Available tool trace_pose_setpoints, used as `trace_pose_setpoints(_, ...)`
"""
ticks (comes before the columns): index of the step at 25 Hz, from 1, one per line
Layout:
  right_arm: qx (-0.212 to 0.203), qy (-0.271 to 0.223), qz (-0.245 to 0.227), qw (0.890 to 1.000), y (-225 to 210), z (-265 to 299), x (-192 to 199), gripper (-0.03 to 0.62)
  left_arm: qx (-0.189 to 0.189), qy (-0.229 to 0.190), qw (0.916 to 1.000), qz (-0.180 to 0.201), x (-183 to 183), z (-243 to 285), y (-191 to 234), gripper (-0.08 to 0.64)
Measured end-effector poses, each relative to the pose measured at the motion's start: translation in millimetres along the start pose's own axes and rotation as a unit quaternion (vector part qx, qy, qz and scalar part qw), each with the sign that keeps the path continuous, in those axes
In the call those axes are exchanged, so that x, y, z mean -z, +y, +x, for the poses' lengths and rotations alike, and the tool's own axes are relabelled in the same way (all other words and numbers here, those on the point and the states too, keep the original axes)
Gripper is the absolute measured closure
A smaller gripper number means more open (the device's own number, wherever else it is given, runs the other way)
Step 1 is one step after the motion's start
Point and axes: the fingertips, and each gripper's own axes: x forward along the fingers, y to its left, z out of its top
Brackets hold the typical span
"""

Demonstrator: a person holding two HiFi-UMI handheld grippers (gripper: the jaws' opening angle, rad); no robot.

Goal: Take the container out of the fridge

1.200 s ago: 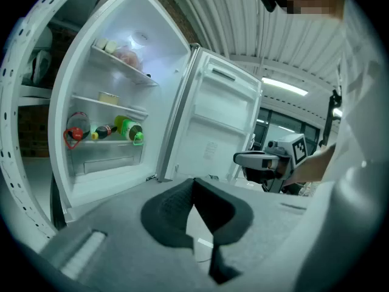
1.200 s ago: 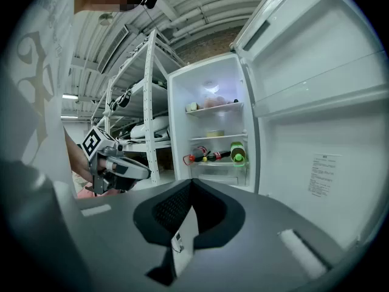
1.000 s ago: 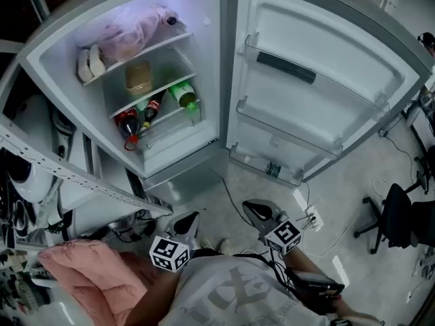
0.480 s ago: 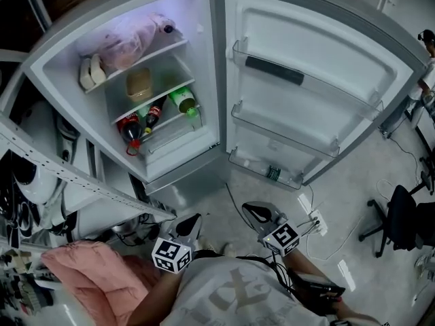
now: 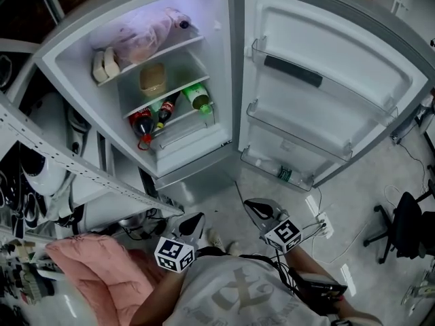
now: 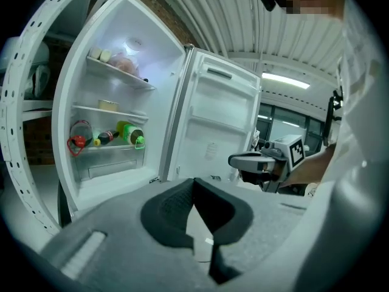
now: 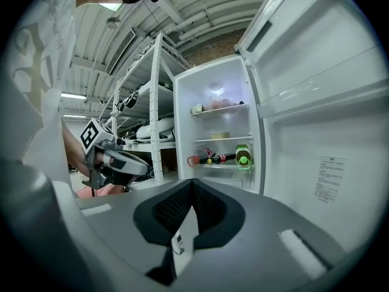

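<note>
The open white fridge (image 5: 68,56) stands before me, its door (image 5: 326,53) swung out to the right. On its top shelf lies a pink plastic bag (image 5: 143,34). The tan lidded container (image 5: 153,79) sits on the middle shelf below. On the lowest shelf, dark cola bottles (image 5: 144,122) lie left of a green bottle (image 5: 198,96). A white metal rack (image 5: 68,168) stands left of the fridge.

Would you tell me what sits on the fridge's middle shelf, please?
Only a tan container shows on the middle shelf; whatever may lie behind it is hidden.
</note>
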Motion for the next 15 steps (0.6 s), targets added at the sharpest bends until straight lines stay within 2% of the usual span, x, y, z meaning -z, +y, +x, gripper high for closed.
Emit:
trace_pose_setpoints(8,-0.020,-0.007,0.002,1.000,-0.2,34.4,-8.6,0.584,-0.005,-0.007,0.9997,-0.022,-3.3,4.0,28.8,0.560)
trace_pose_setpoints(15,-0.015,0.000,0.000,1.000,-11.9,70.3,-19.7,0.584,-0.003,-0.015,0.9998,-0.015,-21.2,13.0,65.4,0.560)
